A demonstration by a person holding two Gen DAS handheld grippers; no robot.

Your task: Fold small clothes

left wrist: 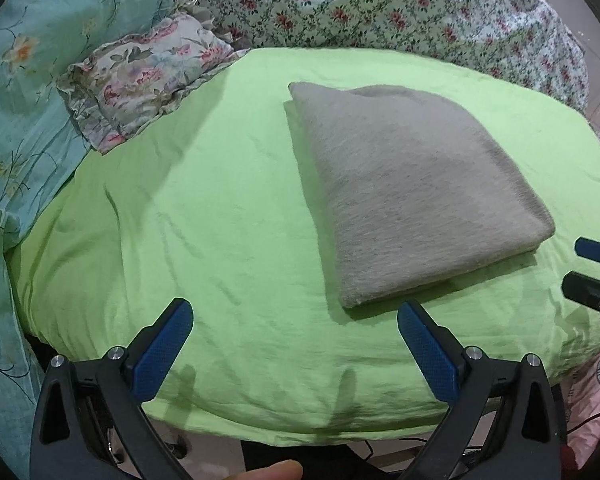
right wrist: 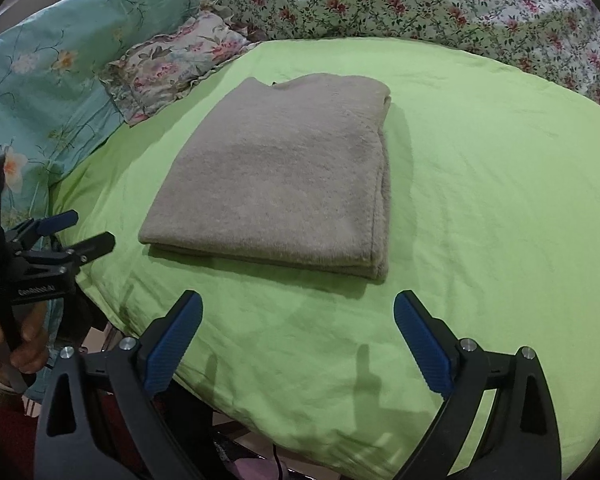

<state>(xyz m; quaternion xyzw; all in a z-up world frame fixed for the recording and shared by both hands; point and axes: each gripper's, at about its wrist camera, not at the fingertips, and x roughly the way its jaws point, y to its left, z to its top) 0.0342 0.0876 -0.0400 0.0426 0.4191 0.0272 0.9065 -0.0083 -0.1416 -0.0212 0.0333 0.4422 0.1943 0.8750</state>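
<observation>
Lying folded, grey garment (right wrist: 276, 176) beyond spread right gripper (right wrist: 298, 312) fingertips.

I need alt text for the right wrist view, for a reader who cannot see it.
A folded grey garment lies flat on a lime-green sheet, with floral bedding behind. The right gripper is open and empty in front of it; the left gripper is at the left edge.
</observation>
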